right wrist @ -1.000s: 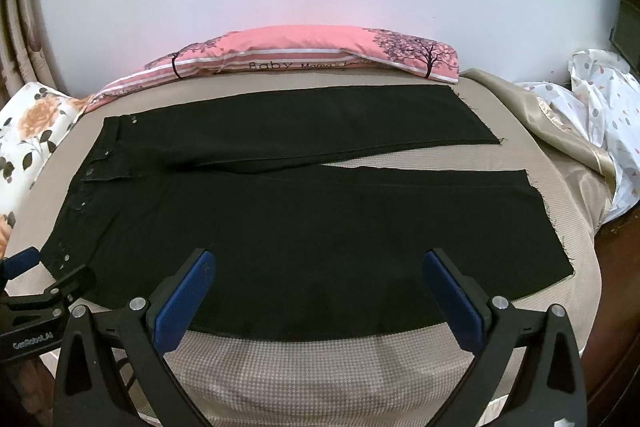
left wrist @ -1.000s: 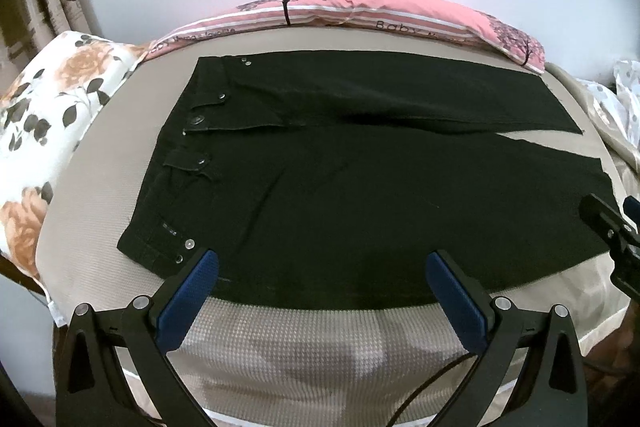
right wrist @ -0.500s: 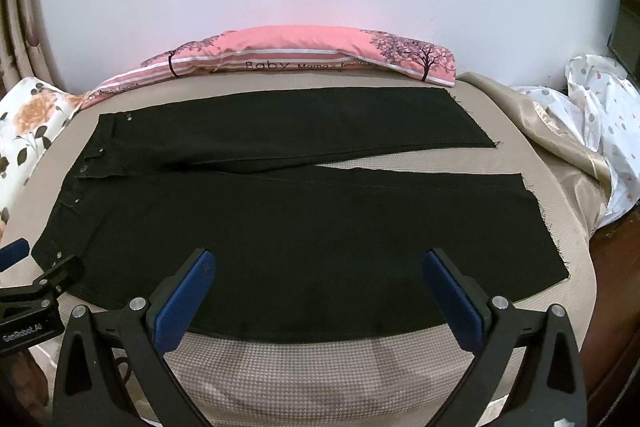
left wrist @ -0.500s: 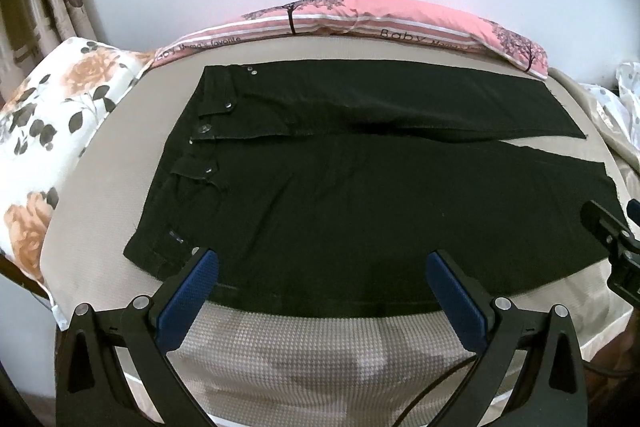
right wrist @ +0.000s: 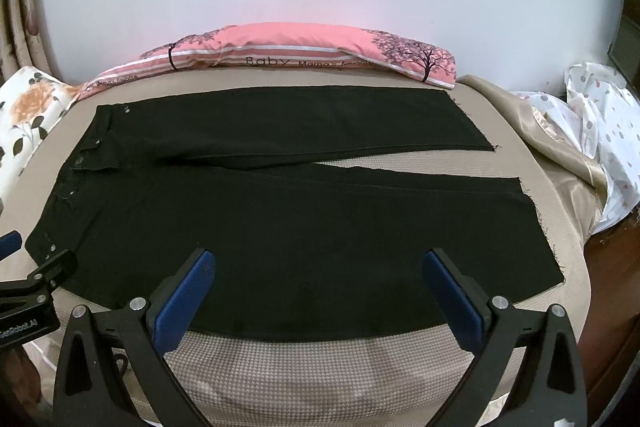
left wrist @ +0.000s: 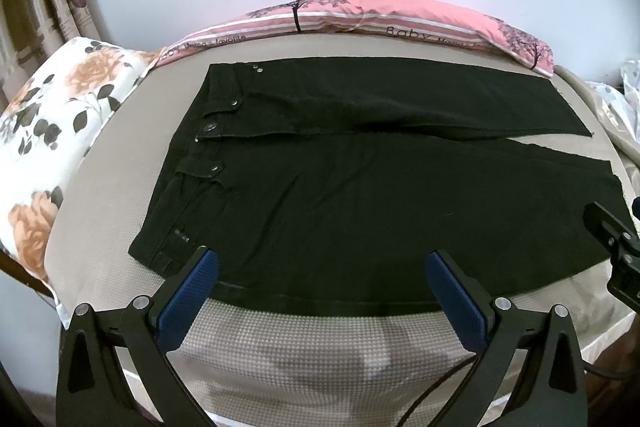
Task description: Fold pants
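Observation:
Black pants (left wrist: 360, 195) lie flat and spread on the beige bed, waistband at the left, both legs running right with a narrow gap between them; they also show in the right wrist view (right wrist: 304, 219). My left gripper (left wrist: 320, 267) is open and empty, hovering over the near edge of the pants by the waist end. My right gripper (right wrist: 316, 267) is open and empty over the near edge of the near leg. Each gripper shows at the edge of the other's view: the right one (left wrist: 612, 247), the left one (right wrist: 36, 279).
A pink striped pillow (right wrist: 304, 55) lies along the far edge against the wall. A floral pillow (left wrist: 52, 131) sits at the left. A beige sheet and dotted white cloth (right wrist: 592, 139) are bunched at the right. The bed's near edge (right wrist: 320, 379) is below the grippers.
Both grippers have drawn back and shifted a little left; the pants appear slightly farther and more centred. The pants have not moved. Both grippers stay open.

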{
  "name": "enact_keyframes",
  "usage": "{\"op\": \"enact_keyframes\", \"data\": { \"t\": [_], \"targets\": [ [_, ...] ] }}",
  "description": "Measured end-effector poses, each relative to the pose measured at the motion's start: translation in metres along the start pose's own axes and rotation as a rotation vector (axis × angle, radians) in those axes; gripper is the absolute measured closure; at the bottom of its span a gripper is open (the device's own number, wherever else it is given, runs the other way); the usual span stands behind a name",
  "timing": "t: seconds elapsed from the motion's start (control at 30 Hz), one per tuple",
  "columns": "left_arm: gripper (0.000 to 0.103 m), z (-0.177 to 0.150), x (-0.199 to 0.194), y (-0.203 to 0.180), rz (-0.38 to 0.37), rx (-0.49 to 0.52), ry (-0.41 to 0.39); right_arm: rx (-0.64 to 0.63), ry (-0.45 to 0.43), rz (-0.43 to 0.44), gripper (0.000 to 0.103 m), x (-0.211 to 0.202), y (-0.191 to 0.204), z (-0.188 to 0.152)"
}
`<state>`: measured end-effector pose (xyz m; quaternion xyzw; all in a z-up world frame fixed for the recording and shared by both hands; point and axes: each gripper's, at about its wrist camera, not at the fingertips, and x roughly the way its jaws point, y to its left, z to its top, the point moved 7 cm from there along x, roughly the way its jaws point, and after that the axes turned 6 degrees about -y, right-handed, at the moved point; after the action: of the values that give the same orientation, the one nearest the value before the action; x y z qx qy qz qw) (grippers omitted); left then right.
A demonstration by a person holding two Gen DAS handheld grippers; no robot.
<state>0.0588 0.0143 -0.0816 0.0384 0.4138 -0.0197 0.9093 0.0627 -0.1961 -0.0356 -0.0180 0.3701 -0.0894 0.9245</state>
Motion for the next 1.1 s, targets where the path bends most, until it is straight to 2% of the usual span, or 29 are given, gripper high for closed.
{"op": "enact_keyframes", "data": {
  "t": [0.67,0.87,1.1],
  "targets": [
    [0.0,0.01,0.01,0.009,-0.009,-0.037,0.006,-0.022,0.034,0.025,0.0,0.014,0.006,0.005],
    [0.0,0.03,0.028,0.031,0.014,-0.074,0.001,-0.055,0.041,0.04,0.0,0.034,0.013,0.017],
    [0.001,0.069,0.07,0.074,0.047,-0.114,-0.005,-0.114,0.041,0.06,0.0,0.069,0.019,0.046]
  ]
}}
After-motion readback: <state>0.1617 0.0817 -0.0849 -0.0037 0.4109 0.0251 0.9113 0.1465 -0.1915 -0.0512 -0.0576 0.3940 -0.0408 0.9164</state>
